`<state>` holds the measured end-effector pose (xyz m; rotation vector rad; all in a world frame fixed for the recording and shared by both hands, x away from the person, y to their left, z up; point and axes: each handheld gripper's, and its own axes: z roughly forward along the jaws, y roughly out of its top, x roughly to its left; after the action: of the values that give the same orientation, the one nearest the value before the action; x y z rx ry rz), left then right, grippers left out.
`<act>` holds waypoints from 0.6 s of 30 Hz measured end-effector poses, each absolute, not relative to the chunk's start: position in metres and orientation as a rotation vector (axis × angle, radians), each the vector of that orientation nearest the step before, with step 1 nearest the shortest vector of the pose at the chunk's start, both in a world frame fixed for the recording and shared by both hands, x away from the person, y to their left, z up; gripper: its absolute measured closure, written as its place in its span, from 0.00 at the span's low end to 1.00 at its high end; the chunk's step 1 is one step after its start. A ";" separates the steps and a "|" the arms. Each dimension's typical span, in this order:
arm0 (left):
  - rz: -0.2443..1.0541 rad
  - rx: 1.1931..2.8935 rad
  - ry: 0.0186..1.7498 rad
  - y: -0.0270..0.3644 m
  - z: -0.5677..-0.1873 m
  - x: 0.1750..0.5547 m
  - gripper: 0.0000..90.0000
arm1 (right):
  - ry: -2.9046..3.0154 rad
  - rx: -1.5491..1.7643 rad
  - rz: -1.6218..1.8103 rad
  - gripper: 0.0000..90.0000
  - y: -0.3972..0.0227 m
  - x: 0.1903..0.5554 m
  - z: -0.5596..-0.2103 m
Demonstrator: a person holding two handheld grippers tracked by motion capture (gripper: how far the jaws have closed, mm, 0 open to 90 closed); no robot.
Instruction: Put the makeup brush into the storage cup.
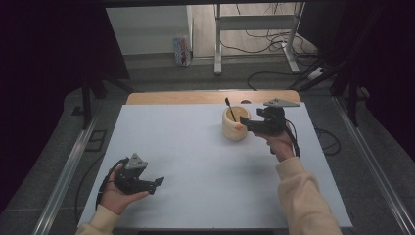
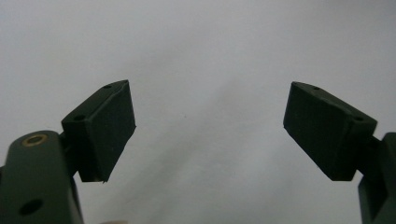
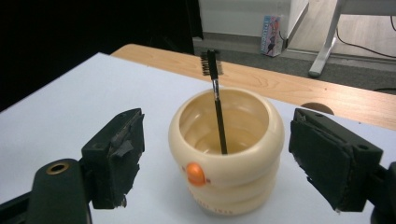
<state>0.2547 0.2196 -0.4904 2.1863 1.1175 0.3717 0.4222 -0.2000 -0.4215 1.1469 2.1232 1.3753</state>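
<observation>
High view: we observe a pale blue-grey table surface (image 1: 195,161) laid over a wooden top (image 1: 195,97) whose far edge is exposed. A cream ribbed cup (image 1: 235,123) stands upright on the far right part of the surface, with a slim black brush (image 1: 230,109) leaning inside it, bristle end up.

We note the right gripper (image 1: 248,125) just beside the cup's right side, held in the right hand (image 1: 281,144). Right gripper view: its jaws stand spread wide, one on either side of the cup (image 3: 227,158), apart from its walls; an orange spot (image 3: 196,173) marks the cup's front, and the brush (image 3: 215,100) rests against the inner wall.

We record the left gripper (image 1: 155,184) at the near left, well apart from the cup, held in the left hand (image 1: 120,193). Left gripper view: its jaws are parted with nothing between them over bare surface (image 2: 205,56).
</observation>
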 end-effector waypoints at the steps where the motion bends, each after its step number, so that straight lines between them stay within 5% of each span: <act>1: 0.370 2.185 1.115 0.220 -0.491 0.254 0.19 | 2.133 1.142 1.363 0.21 -0.201 0.420 -0.422; 18: 0.373 2.187 1.111 0.221 -0.491 0.251 0.19 | 2.240 1.126 1.278 0.22 -0.244 0.346 -0.442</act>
<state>0.2515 0.2210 -0.4905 2.1873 1.1107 0.3734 0.3461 -0.2444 -0.4420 1.1264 2.2399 1.2779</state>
